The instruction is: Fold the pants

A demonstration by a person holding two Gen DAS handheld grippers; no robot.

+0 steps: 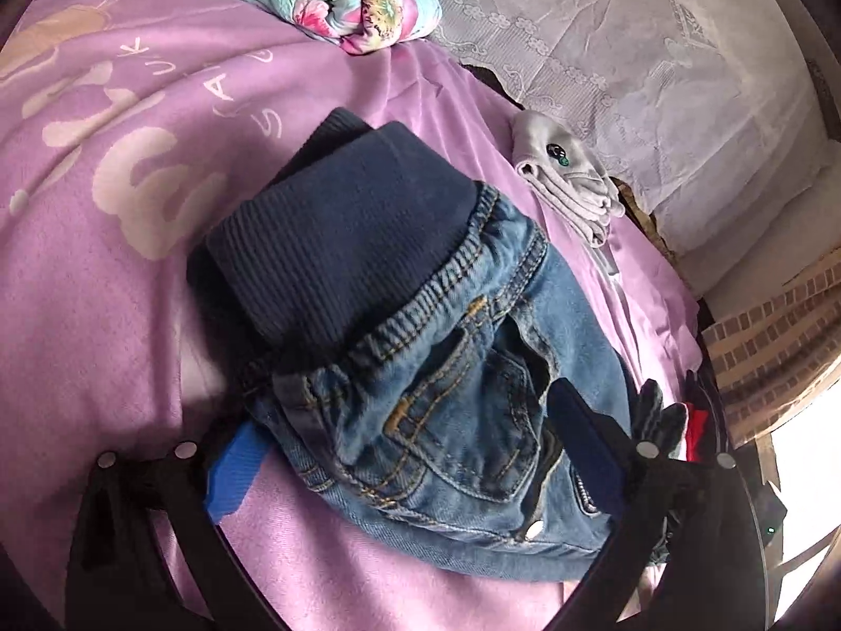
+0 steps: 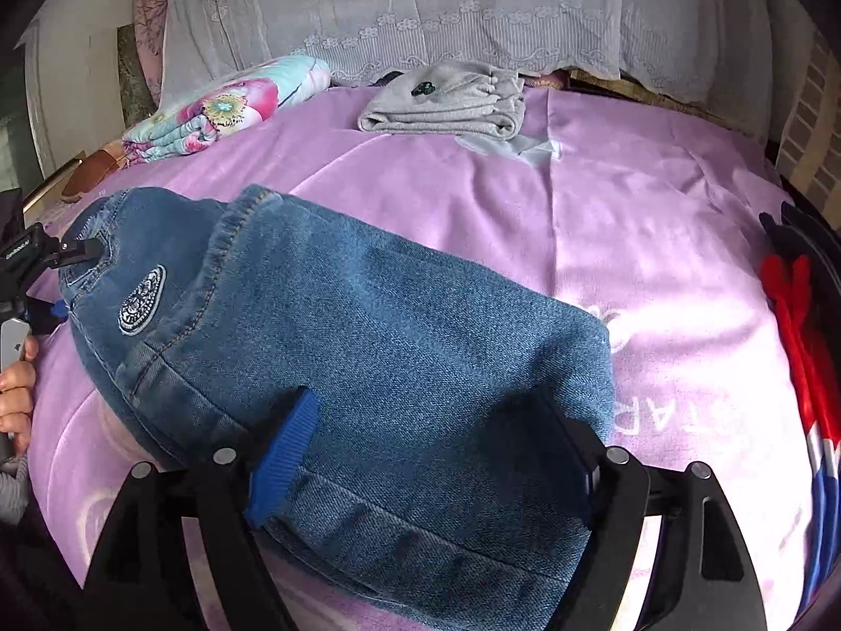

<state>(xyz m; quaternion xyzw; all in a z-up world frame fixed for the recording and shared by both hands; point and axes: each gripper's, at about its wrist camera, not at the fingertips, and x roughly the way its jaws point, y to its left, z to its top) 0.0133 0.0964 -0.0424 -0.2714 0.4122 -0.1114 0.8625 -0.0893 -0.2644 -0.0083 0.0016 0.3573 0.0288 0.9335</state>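
Note:
Small blue jeans (image 1: pixel 447 394) with a navy ribbed waistband (image 1: pixel 341 242) lie folded on the purple bedsheet (image 1: pixel 105 315). My left gripper (image 1: pixel 407 452) is open wide at the waist end, its blue pads straddling the denim near the pocket. In the right wrist view the folded jeans (image 2: pixel 368 326) show a round patch (image 2: pixel 142 301). My right gripper (image 2: pixel 436 462) is open too, with one pad lying on the denim and the other at the fold's right edge. A black finger (image 2: pixel 79 251) of the left gripper touches the waist, and a hand (image 2: pixel 16 394) holds that gripper.
A folded grey garment (image 2: pixel 447 100) lies at the back of the bed, with a rolled floral quilt (image 2: pixel 226 105) to its left. A red, blue and black pile of clothes (image 2: pixel 799 347) sits at the right edge. A lace cloth (image 2: pixel 420 0) hangs behind.

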